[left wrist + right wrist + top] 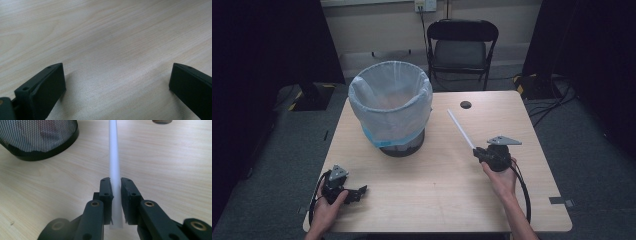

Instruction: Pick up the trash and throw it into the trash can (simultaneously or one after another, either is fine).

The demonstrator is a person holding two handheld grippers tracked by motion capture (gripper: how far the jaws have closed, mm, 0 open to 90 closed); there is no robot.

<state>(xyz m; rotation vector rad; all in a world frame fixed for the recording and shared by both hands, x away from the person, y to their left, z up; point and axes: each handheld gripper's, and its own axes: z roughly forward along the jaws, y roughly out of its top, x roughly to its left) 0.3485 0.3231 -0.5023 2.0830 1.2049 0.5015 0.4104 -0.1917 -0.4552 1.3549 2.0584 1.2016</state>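
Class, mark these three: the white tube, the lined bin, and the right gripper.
white tube (459,128), high view, mid-shaft.
lined bin (390,107), high view, bag-covered wall.
right gripper (115,185), right gripper view, between the fingertips clamping the tube.

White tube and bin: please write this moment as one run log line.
right tongs: shut on tube | left tongs: open, nothing between | bin: upright

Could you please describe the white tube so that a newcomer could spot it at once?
Start at the lined mesh bin on the wooden table, then look right. The white tube sticks out of the right gripper, which is shut on it. It is the one long, thin thing there.
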